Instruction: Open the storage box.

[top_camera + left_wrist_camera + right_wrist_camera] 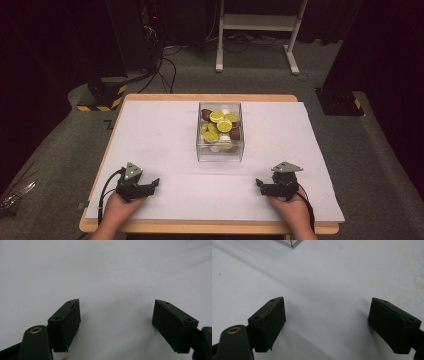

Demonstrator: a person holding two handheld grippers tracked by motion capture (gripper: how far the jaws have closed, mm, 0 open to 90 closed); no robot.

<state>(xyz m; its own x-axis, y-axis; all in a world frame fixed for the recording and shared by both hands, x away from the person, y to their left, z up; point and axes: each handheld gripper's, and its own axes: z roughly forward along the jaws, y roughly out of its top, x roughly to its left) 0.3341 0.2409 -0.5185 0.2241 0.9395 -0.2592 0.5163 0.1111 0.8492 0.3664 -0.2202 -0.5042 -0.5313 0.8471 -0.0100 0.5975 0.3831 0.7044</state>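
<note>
I see my left gripper [153,184] and right gripper [260,184] resting near me on the white sheet [165,145], jaws spread, empty; the clear fruit box [220,150] sits farther off, between them.

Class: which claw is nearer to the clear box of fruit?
Right, slightly. The right claw lies just below-right of the clear box; the left claw lies farther off, below-left.

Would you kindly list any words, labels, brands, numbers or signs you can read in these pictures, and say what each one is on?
No readable text in any view.
Clear box of fruit slices: no label shows.
White mat: blank.
Floor block: yellow-and-black hazard stripes, no words.
Dark mark on the floor beside the table: too small to read.
</note>
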